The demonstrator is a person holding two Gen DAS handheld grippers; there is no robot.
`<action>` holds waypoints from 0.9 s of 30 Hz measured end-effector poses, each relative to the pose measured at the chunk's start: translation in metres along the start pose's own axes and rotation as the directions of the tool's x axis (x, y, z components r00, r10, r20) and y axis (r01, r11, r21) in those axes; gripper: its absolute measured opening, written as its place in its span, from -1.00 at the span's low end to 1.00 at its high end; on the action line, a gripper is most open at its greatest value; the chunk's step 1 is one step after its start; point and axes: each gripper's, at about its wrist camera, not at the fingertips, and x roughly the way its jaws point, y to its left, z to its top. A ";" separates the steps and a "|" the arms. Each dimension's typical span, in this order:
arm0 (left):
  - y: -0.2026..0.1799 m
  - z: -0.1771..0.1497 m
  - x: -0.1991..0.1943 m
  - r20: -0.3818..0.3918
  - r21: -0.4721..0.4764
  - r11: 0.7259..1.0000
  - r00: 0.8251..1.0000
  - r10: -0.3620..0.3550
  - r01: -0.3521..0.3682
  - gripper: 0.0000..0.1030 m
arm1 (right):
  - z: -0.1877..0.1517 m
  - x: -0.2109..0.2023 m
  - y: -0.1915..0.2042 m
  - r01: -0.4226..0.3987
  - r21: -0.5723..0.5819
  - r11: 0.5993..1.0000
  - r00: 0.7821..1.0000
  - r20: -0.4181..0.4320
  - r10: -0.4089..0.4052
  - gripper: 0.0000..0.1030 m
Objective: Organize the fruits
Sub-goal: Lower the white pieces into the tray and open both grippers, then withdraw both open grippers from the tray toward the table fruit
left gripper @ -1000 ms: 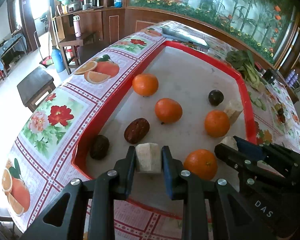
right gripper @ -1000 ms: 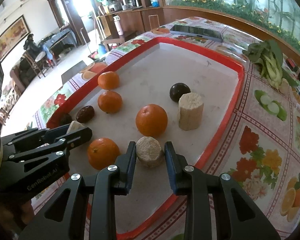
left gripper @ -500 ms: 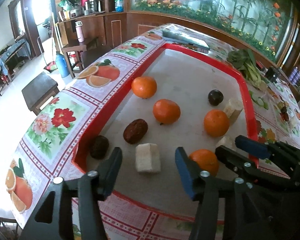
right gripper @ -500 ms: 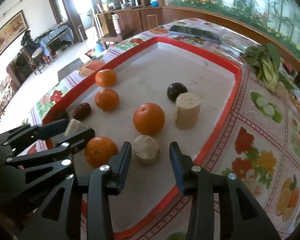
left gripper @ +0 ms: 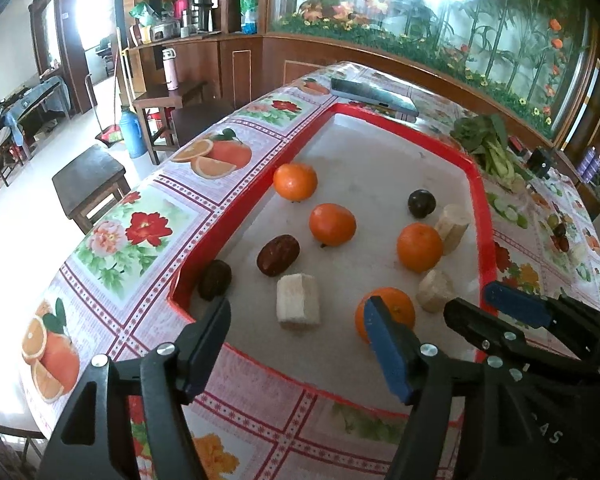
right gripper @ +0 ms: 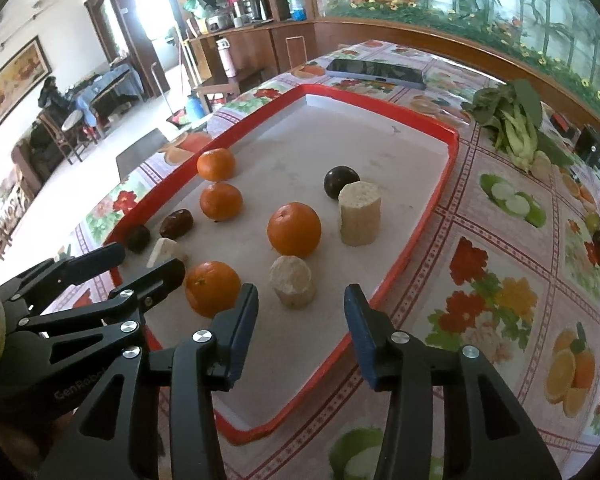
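On the tray: a red-rimmed tray (left gripper: 485, 216) with a pale floor carries every piece, oranges, dark fruits and pale cut chunks all mixed together on the flowered tablecloth (right gripper: 496, 264).
Left gripper: the left gripper (left gripper: 296, 320) has just been opening and its jaws stand wide and empty; the pale block (left gripper: 299, 301) lies on the tray floor between the tips, touched by neither.
Right gripper: the right gripper (right gripper: 302, 308) has also just been opening, to a narrower gap; the round pale chunk (right gripper: 292, 287) sits free just ahead of the tips, no pad on it.
Near neighbours: an orange (right gripper: 213, 289) sits just beside the right gripper's left finger; a brown date (left gripper: 278, 255) and a darker fruit (left gripper: 215, 280) lie close to the block by the near-left corner.
Far group: the tall pale chunk (right gripper: 359, 213) stands upright, touching or nearly touching a dark plum (right gripper: 341, 182).
Step in hand: both pieces look set down, so this reads as the release at the end of a double placement.
Next move: I'd say lift both grippers clear without nudging the pieces, then pick the next fruit, likely an orange or a dark one still scattered.
Watch: round fruit may roll if clipped.
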 end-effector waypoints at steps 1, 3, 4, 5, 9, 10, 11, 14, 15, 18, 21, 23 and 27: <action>-0.001 -0.001 -0.002 0.001 -0.001 1.000 1.000 -0.001 0.001 0.40 | -0.001 -0.003 0.000 -0.003 0.002 1.000 1.000 0.003 0.003 -0.13; -0.003 -0.003 -0.006 0.003 -0.003 1.000 1.000 -0.002 0.002 0.40 | -0.004 -0.008 0.000 -0.005 0.008 1.000 1.000 0.011 0.005 -0.11; -0.004 -0.004 -0.008 0.006 -0.003 1.000 1.000 -0.003 0.003 0.40 | -0.006 -0.012 -0.001 -0.003 0.015 1.000 1.000 0.013 0.003 -0.08; -0.005 -0.006 -0.009 0.007 -0.002 1.000 1.000 -0.005 0.006 0.40 | -0.007 -0.014 -0.003 -0.005 0.022 1.000 1.000 0.015 0.005 -0.06; -0.015 -0.012 -0.016 0.006 0.001 1.000 1.000 -0.015 0.015 0.40 | -0.016 -0.026 -0.008 -0.004 0.043 0.999 1.000 0.027 0.003 -0.02; -0.018 -0.013 -0.018 0.006 0.005 1.000 1.000 -0.017 0.017 0.40 | -0.019 -0.029 -0.009 0.000 0.043 0.999 1.000 0.029 -0.002 -0.01; -0.022 -0.015 -0.019 0.005 0.009 1.000 1.000 -0.018 0.018 0.40 | -0.022 -0.032 -0.011 0.005 0.046 0.999 1.000 0.030 -0.006 -0.01; -0.033 -0.019 -0.023 0.000 0.024 1.000 1.000 -0.020 0.020 0.40 | -0.031 -0.040 -0.021 0.009 0.069 0.998 1.000 0.030 -0.011 0.01; -0.038 -0.021 -0.024 -0.002 0.031 0.999 1.000 -0.021 0.021 0.40 | -0.034 -0.042 -0.024 0.011 0.076 0.997 0.999 0.030 -0.013 0.02; -0.053 -0.024 -0.026 -0.007 0.054 0.998 1.000 -0.030 0.031 0.40 | -0.042 -0.051 -0.036 0.021 0.103 0.994 0.999 0.030 -0.025 0.03; -0.070 -0.027 -0.029 -0.015 0.078 0.996 0.999 -0.044 0.045 0.40 | -0.050 -0.060 -0.051 0.035 0.131 0.991 0.998 0.037 -0.041 0.04; -0.084 -0.028 -0.029 -0.023 0.096 0.994 0.998 -0.054 0.056 0.40 | -0.056 -0.066 -0.064 0.043 0.158 0.987 0.998 0.041 -0.050 0.04; -0.114 -0.033 -0.030 -0.037 0.141 0.986 0.996 -0.081 0.085 0.43 | -0.066 -0.077 -0.091 0.068 0.204 0.977 0.996 0.045 -0.079 0.06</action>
